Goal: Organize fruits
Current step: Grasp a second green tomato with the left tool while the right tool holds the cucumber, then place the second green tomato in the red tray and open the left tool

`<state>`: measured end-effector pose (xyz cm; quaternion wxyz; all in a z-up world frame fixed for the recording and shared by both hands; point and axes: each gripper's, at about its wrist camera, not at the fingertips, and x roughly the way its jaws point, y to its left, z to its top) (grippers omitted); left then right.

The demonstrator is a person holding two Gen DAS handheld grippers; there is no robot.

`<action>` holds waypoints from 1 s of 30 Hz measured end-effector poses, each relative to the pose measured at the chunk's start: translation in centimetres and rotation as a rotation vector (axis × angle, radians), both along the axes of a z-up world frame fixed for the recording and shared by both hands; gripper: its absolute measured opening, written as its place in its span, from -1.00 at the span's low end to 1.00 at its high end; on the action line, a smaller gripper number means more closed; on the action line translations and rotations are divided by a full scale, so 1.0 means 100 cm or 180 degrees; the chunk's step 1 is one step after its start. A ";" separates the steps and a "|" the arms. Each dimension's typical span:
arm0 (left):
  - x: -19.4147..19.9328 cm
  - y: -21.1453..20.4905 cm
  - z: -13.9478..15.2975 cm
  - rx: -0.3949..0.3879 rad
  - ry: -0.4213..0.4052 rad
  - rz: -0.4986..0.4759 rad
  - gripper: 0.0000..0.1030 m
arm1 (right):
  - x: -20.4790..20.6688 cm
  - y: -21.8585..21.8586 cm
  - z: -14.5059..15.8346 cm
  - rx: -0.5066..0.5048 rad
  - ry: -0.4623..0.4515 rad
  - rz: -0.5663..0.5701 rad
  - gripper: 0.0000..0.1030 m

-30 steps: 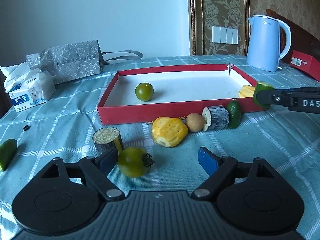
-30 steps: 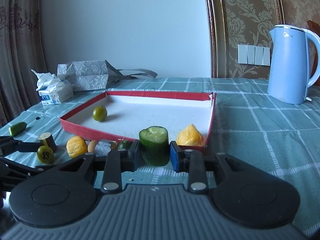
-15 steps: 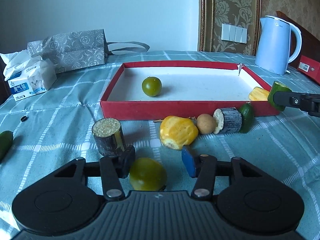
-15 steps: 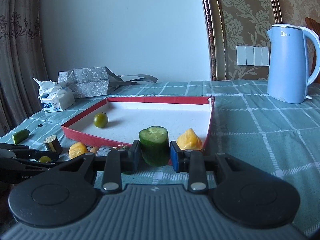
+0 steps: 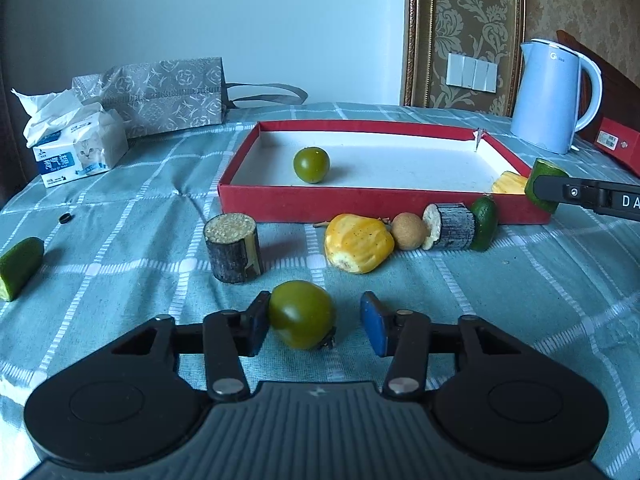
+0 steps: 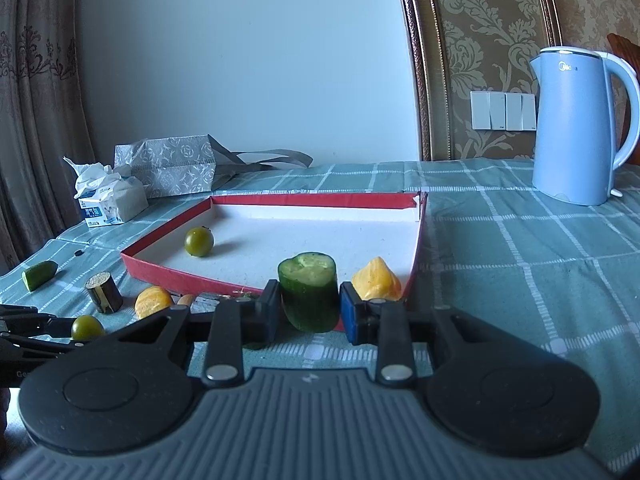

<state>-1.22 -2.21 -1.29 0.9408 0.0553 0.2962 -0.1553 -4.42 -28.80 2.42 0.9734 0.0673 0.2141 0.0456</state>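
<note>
- Checked teal tablecloth [image 5: 520, 300] covers the table, with a pale wall and patterned wallpaper behind
- Left gripper [image 5: 316, 322] is closing around a green tomato [image 5: 302, 314] lying on the cloth; the left pad touches it, the blue right pad stands apart from it
- Right gripper [image 6: 308, 308] pinches an upright cucumber chunk [image 6: 309, 296] at the near right corner of the red box [image 5: 360, 200]
- Inside the box sit a second green tomato [image 5: 311, 165] near the left and a yellow fruit piece [image 6: 376, 280] in the right corner
- On the cloth before the box: a dark cylinder piece [image 5: 234, 247], a yellow fruit [image 5: 358, 242], a small brown fruit [image 5: 408, 231], a second dark piece on its side [image 5: 452, 226], a small green fruit [image 5: 485, 222]
- Another cucumber piece [image 5: 18, 268] lies far left
- Blue kettle [image 6: 576, 124], tissue pack [image 5: 76, 152] and grey bag [image 5: 160, 94] stand further back
</note>
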 end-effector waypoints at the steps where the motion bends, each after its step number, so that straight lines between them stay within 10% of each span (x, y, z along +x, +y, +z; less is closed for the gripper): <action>1: 0.000 0.000 0.000 -0.0002 -0.0002 0.0005 -0.17 | 0.000 0.000 0.000 0.0002 -0.0001 -0.0007 -0.42; 30: 0.032 -0.034 0.034 0.0134 -0.0536 0.0640 -0.37 | -0.003 -0.004 0.002 0.0048 -0.0112 -0.0063 -0.42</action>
